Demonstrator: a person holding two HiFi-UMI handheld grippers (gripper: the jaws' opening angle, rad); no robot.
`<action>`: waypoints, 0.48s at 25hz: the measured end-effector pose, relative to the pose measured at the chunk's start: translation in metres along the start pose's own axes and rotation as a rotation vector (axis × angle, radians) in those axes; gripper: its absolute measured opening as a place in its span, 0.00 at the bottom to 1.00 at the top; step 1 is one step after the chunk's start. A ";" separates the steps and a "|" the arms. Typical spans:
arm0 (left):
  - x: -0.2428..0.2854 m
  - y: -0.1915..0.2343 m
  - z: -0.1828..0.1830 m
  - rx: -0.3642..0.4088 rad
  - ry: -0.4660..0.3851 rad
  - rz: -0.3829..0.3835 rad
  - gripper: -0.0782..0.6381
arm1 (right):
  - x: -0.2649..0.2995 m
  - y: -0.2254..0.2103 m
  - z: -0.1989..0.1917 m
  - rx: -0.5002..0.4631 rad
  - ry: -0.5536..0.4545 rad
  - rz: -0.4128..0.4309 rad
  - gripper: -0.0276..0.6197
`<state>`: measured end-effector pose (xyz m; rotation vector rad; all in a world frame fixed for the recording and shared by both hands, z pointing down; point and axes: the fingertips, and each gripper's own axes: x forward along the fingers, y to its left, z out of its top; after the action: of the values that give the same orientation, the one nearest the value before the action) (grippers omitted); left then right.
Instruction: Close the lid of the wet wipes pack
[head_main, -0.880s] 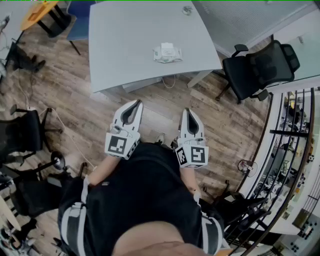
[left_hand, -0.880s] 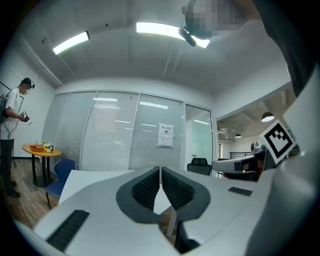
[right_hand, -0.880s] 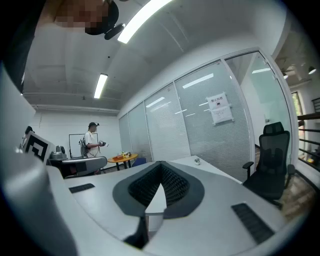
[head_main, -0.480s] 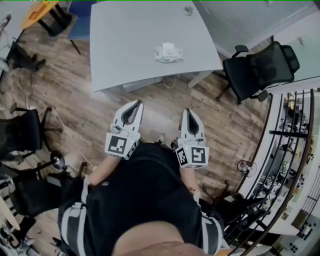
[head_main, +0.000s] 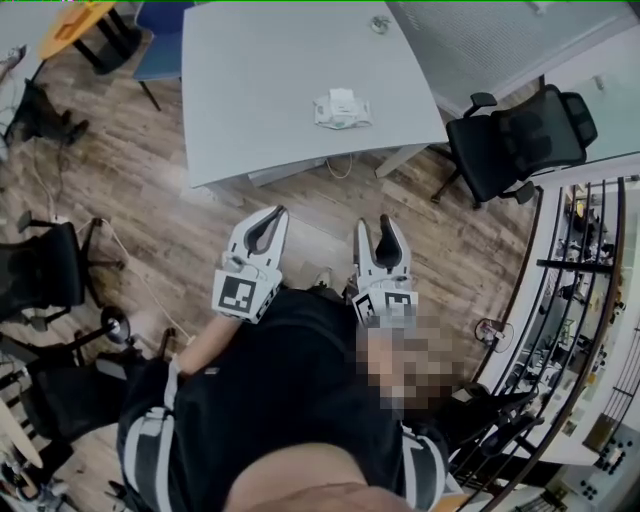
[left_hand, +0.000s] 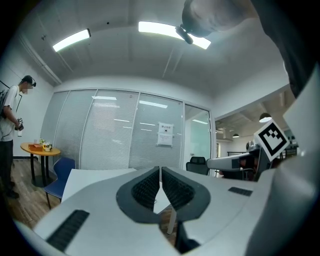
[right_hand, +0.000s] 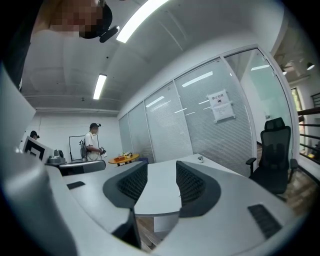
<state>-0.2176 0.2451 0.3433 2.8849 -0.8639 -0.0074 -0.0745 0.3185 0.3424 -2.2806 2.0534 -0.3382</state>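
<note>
- Head view, upper left of the frame: a round orange table (head_main: 75, 25) stands on the wood floor (head_main: 180, 230), and a black chair (head_main: 40, 275) sits lower down at the left edge.
- Left of centre: the left gripper (head_main: 277, 211) is held over the floor, just ahead of the person's dark top (head_main: 290, 380). Its jaws are pressed together tip to tip, and the left gripper view shows nothing caught between them.
- Upper centre: a grey table (head_main: 250, 90) fills the top of the frame. The wet wipes pack (head_main: 341, 108) lies on it near the front edge, toward the right corner, well apart from both grippers. It is too small here to tell how its lid sits.
- Just right of centre: the right gripper (head_main: 374, 224) is level with the left one, its jaws spread wide and empty. The right gripper view shows only the table top through the gap.
- Right: a black office chair (head_main: 520, 135) stands beside the table's right corner, and a dark railing (head_main: 590, 260) runs down the right edge.
</note>
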 end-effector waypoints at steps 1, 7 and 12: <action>-0.002 0.003 0.000 0.013 -0.003 -0.001 0.16 | 0.002 0.003 -0.001 0.000 0.003 -0.004 0.33; -0.010 0.025 -0.008 0.013 0.021 -0.035 0.16 | 0.018 0.021 -0.009 0.004 0.009 -0.037 0.33; 0.003 0.044 -0.019 -0.015 0.040 -0.040 0.16 | 0.034 0.019 -0.010 0.003 0.002 -0.052 0.33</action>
<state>-0.2386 0.2095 0.3677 2.8773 -0.7958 0.0390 -0.0916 0.2837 0.3532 -2.3358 1.9964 -0.3467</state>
